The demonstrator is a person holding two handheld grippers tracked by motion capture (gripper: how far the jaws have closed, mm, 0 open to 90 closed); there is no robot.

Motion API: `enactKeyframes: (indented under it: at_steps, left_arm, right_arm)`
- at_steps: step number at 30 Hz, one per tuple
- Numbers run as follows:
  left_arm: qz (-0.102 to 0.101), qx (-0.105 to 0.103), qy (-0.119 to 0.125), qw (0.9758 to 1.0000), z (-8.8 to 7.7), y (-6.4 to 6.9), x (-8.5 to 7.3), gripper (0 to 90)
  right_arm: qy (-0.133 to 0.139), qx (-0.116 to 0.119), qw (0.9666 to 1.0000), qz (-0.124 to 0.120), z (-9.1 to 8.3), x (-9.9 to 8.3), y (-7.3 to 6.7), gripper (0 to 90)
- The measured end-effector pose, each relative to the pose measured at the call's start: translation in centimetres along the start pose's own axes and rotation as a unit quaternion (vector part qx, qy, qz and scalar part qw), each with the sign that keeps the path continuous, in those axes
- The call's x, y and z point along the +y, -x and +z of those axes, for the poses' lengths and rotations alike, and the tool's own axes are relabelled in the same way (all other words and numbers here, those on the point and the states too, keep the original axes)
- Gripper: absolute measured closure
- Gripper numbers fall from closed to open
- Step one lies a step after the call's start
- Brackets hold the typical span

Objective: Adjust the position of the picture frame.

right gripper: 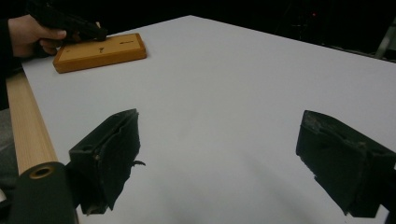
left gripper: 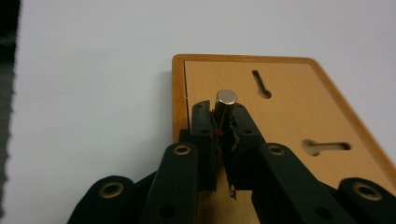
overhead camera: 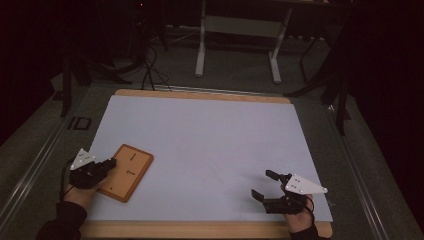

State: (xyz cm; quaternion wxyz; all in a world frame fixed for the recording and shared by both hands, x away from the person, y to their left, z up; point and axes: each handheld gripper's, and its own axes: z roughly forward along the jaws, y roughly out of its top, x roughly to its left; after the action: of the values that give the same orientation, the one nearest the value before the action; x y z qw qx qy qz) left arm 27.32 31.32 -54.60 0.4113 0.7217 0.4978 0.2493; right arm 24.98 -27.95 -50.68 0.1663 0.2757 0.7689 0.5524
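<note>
Jaws of the left gripper [left gripper: 223,128] squeezing tight on a small metal peg [left gripper: 226,103] standing upright on the wooden board [overhead camera: 126,171] at the lower left of the high view, right gripper [overhead camera: 264,185] resting at lower right, jaws wide apart, holding nothing.

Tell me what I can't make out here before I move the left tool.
- Metal pin, left gripper view: its lower end is hidden between the left tool pads.
- Wooden board, same view: near edge covered by the tool.
- Board slots, high view: too small and dim to read.
</note>
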Motion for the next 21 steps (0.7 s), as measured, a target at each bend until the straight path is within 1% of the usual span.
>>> enactKeyframes:
  at_steps: [4,6,7,8,9,11,13,14,16,18,21]
  left_arm:
    - [-0.004,0.005,-0.006,1.0,0.0,0.1,0.1,85.0]
    - [-0.011,0.005,-0.009,0.9999,0.0,0.1,0.2,85.1]
    - [-0.018,0.003,-0.007,0.9998,0.0,0.1,0.2,85.2]
    - [-0.023,-0.002,0.001,0.9997,0.0,0.0,0.0,85.1]
    - [-0.027,-0.01,0.004,0.9996,-0.1,-0.2,-0.1,85.0]
    - [-0.034,-0.011,0.006,0.9994,-0.1,-0.3,-0.1,85.1]
    - [-0.038,-0.019,0.008,0.9991,-0.1,-0.4,0.0,85.2]
    - [-0.039,-0.021,0.01,0.999,-0.1,-0.4,0.0,85.2]
    - [-0.033,-0.021,0.013,0.9991,-0.2,-0.2,0.1,85.3]
    - [-0.022,-0.019,0.016,0.9994,-0.3,0.0,0.4,85.2]
    - [-0.018,-0.026,0.022,0.9993,-0.6,0.1,1.1,85.3]
  right_arm:
    - [-0.001,-0.001,1.0,-0.001,0.0,0.0,0.0,13.1]
    - [0.0,-0.001,1.0,0.001,-0.1,0.0,0.0,13.2]
    - [0.0,-0.001,1.0,0.001,-0.1,0.0,0.1,13.2]
    - [0.0,-0.001,1.0,0.002,-0.1,0.0,0.1,13.3]
    - [0.0,-0.001,1.0,0.004,-0.1,0.0,0.1,13.3]
    - [-0.001,0.002,1.0,0.006,0.0,0.0,0.1,13.3]
    - [-0.002,0.005,1.0,0.004,0.1,0.0,0.1,13.3]
    - [-0.004,0.006,1.0,0.003,0.2,0.0,0.0,13.3]
    - [-0.006,0.006,1.0,-0.002,0.2,0.0,-0.1,13.4]
    - [-0.008,0.005,1.0,-0.002,0.2,0.0,-0.1,13.4]
    - [-0.007,0.002,1.0,-0.001,0.1,0.0,0.0,13.4]
